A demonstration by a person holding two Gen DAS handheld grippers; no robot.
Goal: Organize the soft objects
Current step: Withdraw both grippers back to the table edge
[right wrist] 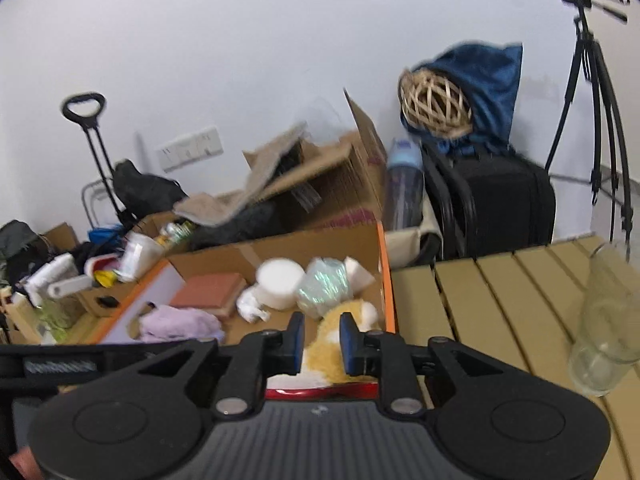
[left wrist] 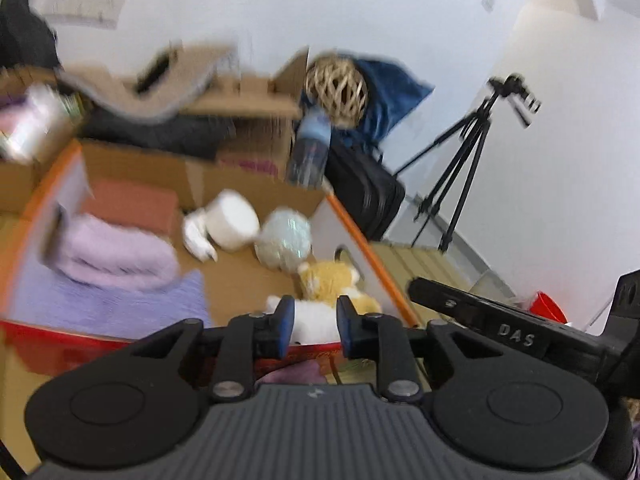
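Observation:
A yellow and white plush toy [left wrist: 328,280] [right wrist: 354,312] lies in the near right corner of an open cardboard box [left wrist: 356,228] [right wrist: 386,280] with an orange rim. Further inside are a folded lilac towel [left wrist: 116,252] [right wrist: 180,322], a white roll [left wrist: 234,218] [right wrist: 280,280], a shiny wrapped bundle [left wrist: 284,240] [right wrist: 324,286] and a reddish-brown pad [left wrist: 132,204] [right wrist: 212,290]. My left gripper [left wrist: 316,308] hangs just above the plush, its blue pads slightly apart and not pressing on it. My right gripper [right wrist: 322,324] is beside it over the same toy, a narrow gap between its pads.
A clear glass jar [right wrist: 608,328] stands on the tan slatted table [right wrist: 500,300] to the right of the box. Behind are a black suitcase [right wrist: 504,204], a water bottle [right wrist: 404,188], a wicker ball [right wrist: 436,108] on blue cloth, a tripod [right wrist: 596,100] and cluttered cartons [right wrist: 320,184].

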